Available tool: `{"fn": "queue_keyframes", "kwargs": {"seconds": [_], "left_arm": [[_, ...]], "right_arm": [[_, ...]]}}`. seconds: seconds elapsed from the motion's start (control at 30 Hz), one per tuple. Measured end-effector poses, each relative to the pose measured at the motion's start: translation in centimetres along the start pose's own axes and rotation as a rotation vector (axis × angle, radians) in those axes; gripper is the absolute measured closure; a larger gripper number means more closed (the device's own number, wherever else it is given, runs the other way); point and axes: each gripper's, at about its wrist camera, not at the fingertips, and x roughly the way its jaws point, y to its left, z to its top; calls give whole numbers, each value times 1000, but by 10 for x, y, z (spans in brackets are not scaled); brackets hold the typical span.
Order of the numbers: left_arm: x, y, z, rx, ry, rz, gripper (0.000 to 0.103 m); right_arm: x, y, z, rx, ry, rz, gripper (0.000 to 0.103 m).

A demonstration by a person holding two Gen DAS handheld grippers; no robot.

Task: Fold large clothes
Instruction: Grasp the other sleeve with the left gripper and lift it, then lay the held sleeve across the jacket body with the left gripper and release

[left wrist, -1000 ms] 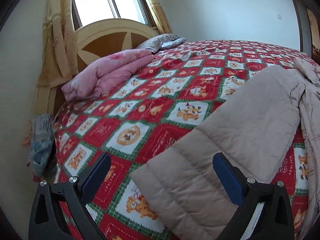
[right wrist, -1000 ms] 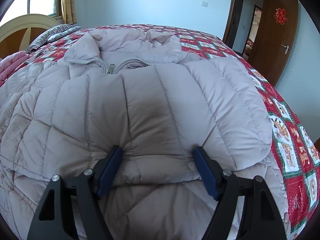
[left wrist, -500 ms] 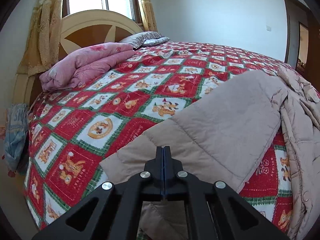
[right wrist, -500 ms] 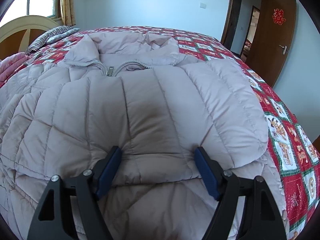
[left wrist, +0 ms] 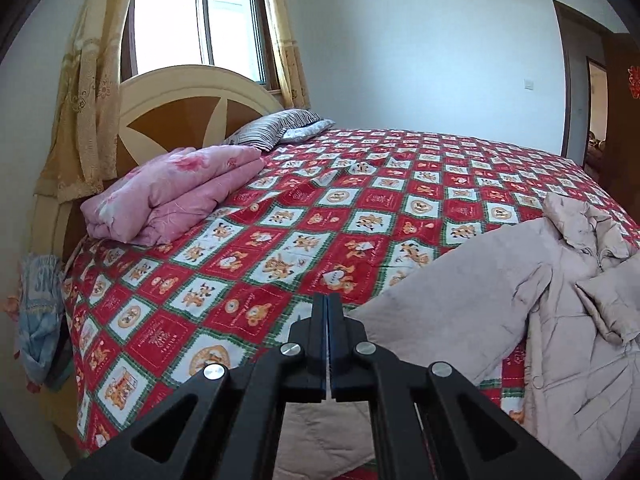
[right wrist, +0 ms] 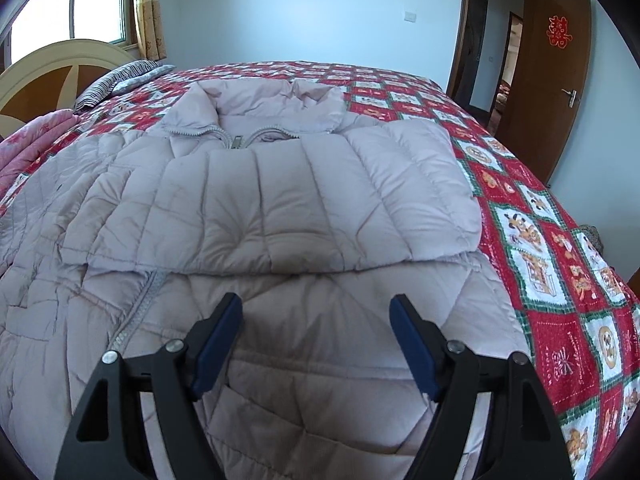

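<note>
On the bed [left wrist: 360, 208] we see the coat [right wrist: 280, 208], a pale quilted down one, lying front up on the red cartoon-check cover [right wrist: 532, 240]. Its collar [right wrist: 272, 108] points toward the far side, with the zip [right wrist: 236, 142] partly open below it. In the right wrist view the right sleeve [right wrist: 360, 200] is folded across the chest, its edge running crosswise just ahead of our right claw [right wrist: 316, 336].

Our right claw has its blue-padded fingers [right wrist: 218, 340] wide apart, hovering over the lower body of the coat; they hold nothing, and we cannot tell whether they touch the fabric.

Our left claw [left wrist: 327, 344] has its fingers pressed together. The left sleeve [left wrist: 452, 300] stretches from the coat's shoulder toward this claw, and its end passes under the claw's frame; the pinch point is hidden, so we cannot tell whether the cuff is clamped between the fingers. In that view the coat [left wrist: 580, 320] lies at the right side of the bed.

Near the headboard [left wrist: 180, 120] a folded pink quilt [left wrist: 172, 196] lies, with a striped pillow [left wrist: 272, 132] beyond it. A window [left wrist: 196, 28] with yellow curtains [left wrist: 80, 100] stands behind, and a brown door [right wrist: 548, 80] stands open at the right.
</note>
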Motion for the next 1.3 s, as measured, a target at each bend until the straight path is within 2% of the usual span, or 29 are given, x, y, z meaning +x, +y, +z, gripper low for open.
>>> {"fn": "queue_keyframes", "kwargs": {"seconds": [0.07,0.2,0.23,0.27,0.3,0.37,0.43,0.5,0.6,0.67,0.8,0.83,0.87,0.9,0.93,1.03,1.13,1.3], "left_arm": [[6,4,-8,-21,18,-6,102],[17,30,-29,-139,85,26,101],[19,37,-35,-154,97,36,100],[21,44,-41,-165,110,39,94],[22,49,-48,-170,121,29,86],[21,58,-60,-187,121,43,31],[13,63,-69,-197,73,68,20],[13,65,-75,-197,76,72,14],[23,70,-81,-223,109,2,14],[32,68,-85,-221,129,35,14],[59,65,-99,-232,217,-14,14],[61,64,-103,-239,220,-42,24],[62,62,-105,-233,218,-37,46],[61,60,-105,-221,211,-36,60],[60,60,-104,-225,209,-72,88],[46,57,-94,-237,160,-98,92],[21,47,-71,-213,69,-120,93],[-28,10,-9,-139,-81,-212,93]], "right_arm": [[3,-2,-7,-1,6,4,21],[8,-9,-12,28,25,30,16],[10,-9,-12,26,31,31,15],[11,-7,-12,22,35,30,13],[11,-6,-13,15,39,27,12],[13,-2,-14,0,45,15,10],[13,0,-15,-12,47,2,10],[13,0,-16,-15,46,-4,10],[13,0,-17,-16,47,-6,9],[14,0,-17,-17,46,-7,9],[13,1,-18,-22,38,-17,9],[12,1,-18,-23,36,-20,9],[12,2,-19,-24,33,-22,9],[12,2,-19,-25,32,-24,9],[12,2,-19,-26,31,-26,9],[12,2,-19,-27,30,-29,9],[12,3,-19,-27,28,-31,9],[11,4,-19,-32,24,-39,9]]}}
